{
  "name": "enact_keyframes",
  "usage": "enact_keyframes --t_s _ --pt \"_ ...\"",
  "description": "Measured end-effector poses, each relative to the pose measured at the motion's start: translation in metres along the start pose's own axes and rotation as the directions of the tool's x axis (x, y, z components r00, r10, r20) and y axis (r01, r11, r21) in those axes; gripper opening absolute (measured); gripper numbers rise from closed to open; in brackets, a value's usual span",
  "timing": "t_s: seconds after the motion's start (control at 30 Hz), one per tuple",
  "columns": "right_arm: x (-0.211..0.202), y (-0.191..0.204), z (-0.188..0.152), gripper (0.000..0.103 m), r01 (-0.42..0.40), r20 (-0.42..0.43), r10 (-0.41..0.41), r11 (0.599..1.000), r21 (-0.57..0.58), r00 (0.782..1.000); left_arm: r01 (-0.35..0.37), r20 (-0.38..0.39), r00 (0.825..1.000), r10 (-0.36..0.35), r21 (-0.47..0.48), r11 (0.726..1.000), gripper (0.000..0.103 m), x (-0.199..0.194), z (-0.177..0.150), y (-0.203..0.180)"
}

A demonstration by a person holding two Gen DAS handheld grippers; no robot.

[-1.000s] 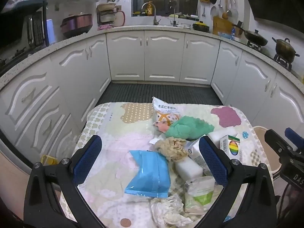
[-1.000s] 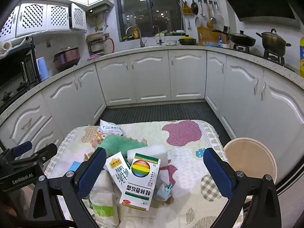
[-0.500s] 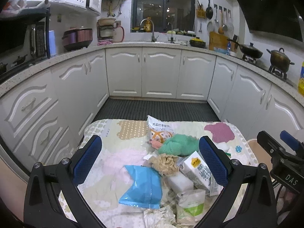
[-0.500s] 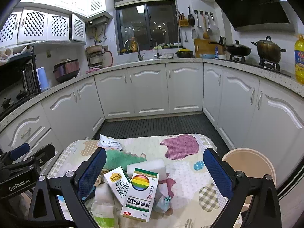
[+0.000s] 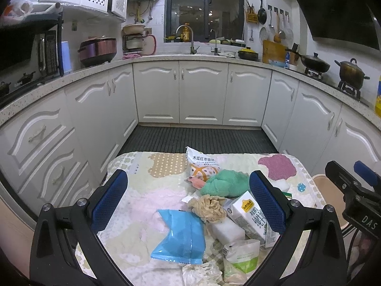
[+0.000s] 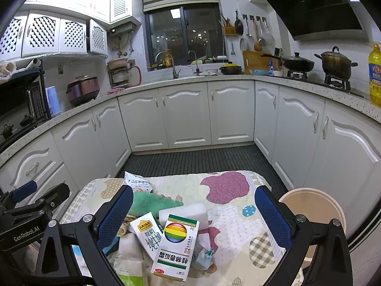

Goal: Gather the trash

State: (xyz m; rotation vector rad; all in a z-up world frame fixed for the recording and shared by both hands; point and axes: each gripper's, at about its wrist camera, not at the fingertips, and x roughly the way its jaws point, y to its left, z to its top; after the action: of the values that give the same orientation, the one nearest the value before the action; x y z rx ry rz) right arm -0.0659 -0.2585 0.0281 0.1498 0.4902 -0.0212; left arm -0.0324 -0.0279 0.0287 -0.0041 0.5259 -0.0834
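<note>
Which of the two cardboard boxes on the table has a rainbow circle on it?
The medicine box lying nearest the right gripper; the milk carton beside it bears a yellow label instead.

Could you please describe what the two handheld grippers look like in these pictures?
Both the left gripper and right gripper share one design: black angular frames with silver screws and two wide fingers faced with blue mesh-textured pads. The left body carries white "GenRobot.AI" lettering, the right one "DAS". No hands or sleeves show.

- The tabletop [image 5: 133, 190] lies bare on its left half, so that side is free to pass.
- Right of centre, a blue packet [image 5: 181, 237], green cloth [image 5: 223, 183], milk carton [image 5: 250, 217] and rainbow-printed box [image 6: 176, 245] crowd together, touching.
- The round bin [image 6: 316, 205] stands just beside the right edge, its mouth unobstructed.
</note>
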Motion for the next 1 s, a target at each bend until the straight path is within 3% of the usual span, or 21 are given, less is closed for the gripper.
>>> enact_keyframes --t_s 1.0 --pt "-0.0018 -0.0029 0.0013 0.101 0.015 0.014 -0.014 1.000 -0.007 1.000 -0.006 0.030 1.000 0.005 0.024 1.000 0.102 -0.0040 0.0043 -0.0032"
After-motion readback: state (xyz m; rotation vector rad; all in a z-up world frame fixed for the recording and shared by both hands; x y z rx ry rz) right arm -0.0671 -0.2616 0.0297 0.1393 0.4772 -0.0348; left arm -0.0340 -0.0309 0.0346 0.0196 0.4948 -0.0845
